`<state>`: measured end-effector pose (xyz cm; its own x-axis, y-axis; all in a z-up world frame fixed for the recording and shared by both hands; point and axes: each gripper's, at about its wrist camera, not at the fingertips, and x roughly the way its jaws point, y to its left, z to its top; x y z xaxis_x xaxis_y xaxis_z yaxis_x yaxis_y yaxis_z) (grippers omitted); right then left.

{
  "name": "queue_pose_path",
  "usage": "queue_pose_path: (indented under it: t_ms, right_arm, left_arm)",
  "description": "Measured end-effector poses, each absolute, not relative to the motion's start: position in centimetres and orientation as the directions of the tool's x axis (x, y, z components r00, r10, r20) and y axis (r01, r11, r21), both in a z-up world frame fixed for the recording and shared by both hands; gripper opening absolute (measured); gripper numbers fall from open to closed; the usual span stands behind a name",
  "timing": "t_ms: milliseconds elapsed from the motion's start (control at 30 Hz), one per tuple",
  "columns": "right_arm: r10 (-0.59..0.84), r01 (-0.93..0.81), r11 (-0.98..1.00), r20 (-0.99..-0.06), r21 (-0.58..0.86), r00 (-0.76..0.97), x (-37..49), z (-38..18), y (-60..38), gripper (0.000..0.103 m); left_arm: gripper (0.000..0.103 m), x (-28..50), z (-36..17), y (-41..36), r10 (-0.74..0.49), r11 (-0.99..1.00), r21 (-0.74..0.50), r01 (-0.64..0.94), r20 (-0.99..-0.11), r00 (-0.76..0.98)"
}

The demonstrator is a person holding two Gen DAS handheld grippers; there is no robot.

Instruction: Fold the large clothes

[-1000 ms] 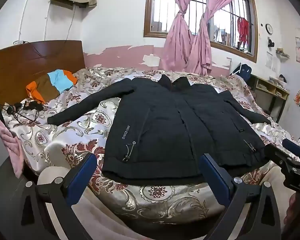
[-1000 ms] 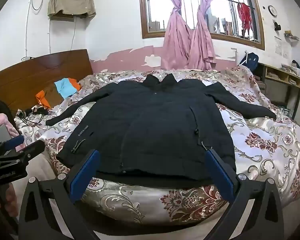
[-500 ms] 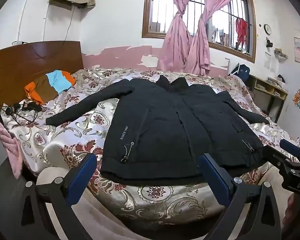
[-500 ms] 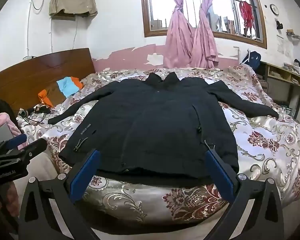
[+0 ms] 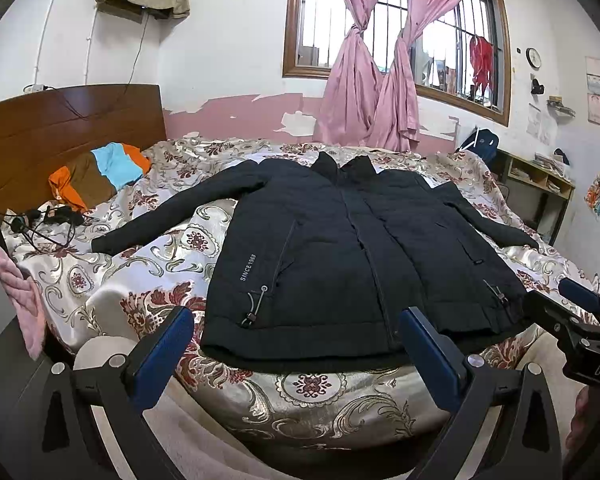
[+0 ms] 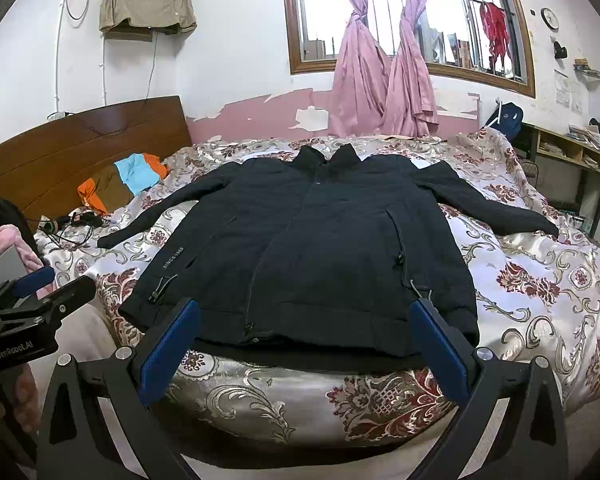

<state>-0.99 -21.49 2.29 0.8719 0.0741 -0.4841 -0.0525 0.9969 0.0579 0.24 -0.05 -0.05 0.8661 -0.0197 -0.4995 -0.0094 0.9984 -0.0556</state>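
Observation:
A large black jacket point(image 5: 340, 248) lies flat, front up, on the bed, sleeves spread to both sides, hem toward me. It also shows in the right wrist view point(image 6: 312, 248). My left gripper point(image 5: 296, 336) is open and empty, held just short of the hem's left half. My right gripper point(image 6: 304, 332) is open and empty, near the hem's middle and right. Each gripper shows at the edge of the other's view: the right one point(image 5: 580, 320), the left one point(image 6: 40, 292).
The bed has a floral satin cover point(image 5: 148, 264). Orange, brown and blue clothes point(image 5: 100, 176) lie by the wooden headboard point(image 5: 60, 128). Black cables point(image 5: 44, 220) lie at the left. A pink cloth point(image 5: 16, 284) hangs at far left. A shelf point(image 6: 568, 168) stands at right.
Both grippers have drifted slightly closer to the bed and the jacket hem. The jacket has not moved.

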Motion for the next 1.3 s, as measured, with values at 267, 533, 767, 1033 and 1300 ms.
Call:
queue_pose_path:
  t_ms: [267, 533, 767, 1033, 1300]
  right_arm:
    - [0.083, -0.06, 0.996, -0.485, 0.061, 0.871, -1.02, 2.3, -21.38, 0.102]
    - [0.084, -0.061, 0.996, -0.485, 0.063, 0.87, -1.05, 2.29, -21.3, 0.102]
    - [0.083, -0.061, 0.996, -0.484, 0.061, 0.871, -1.04, 2.28, -21.19, 0.102]
    - [0.083, -0.061, 0.996, -0.484, 0.061, 0.871, -1.03, 2.33, -21.14, 0.102]
    - [0.084, -0.061, 0.996, -0.482, 0.063, 0.872, -1.06, 2.32, -21.11, 0.102]
  left_arm:
    - [0.103, 0.13, 0.05, 0.1, -0.02, 0.998, -0.055, -0.008, -0.498, 0.867]
    - [0.103, 0.32, 0.01, 0.17, -0.02, 0.998, -0.055, -0.009, -0.496, 0.868]
    - [0.103, 0.11, 0.04, 0.04, -0.019, 0.999, -0.053, -0.009, -0.496, 0.868]
    - [0.103, 0.12, 0.06, 0.06, -0.019, 0.999, -0.052, -0.008, -0.496, 0.868]
    - [0.103, 0.1, 0.07, 0.06, -0.019, 0.999, -0.051, -0.007, -0.495, 0.869]
